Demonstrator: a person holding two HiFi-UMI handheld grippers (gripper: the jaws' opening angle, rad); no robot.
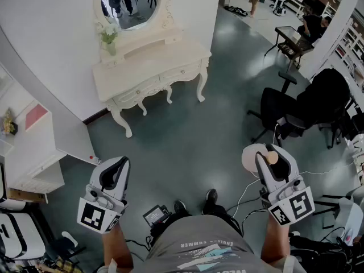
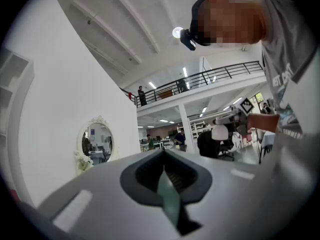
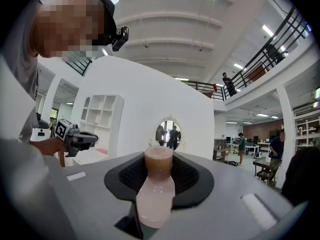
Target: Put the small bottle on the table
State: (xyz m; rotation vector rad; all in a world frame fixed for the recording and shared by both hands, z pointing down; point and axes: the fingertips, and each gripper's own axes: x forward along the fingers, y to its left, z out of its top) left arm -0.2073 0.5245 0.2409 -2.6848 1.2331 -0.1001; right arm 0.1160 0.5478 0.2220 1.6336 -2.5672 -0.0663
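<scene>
Clamped in my right claw (image 1: 266, 159) sits the small pink bottle (image 3: 155, 191); my left claw (image 2: 166, 181) is pressed together, empty.

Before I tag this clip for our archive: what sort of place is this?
Probably a big open lab or office hall with a staged bedroom corner: a white dressing table and oval mirror against a partition, office chairs and desks behind, and a railed upper walkway.
</scene>
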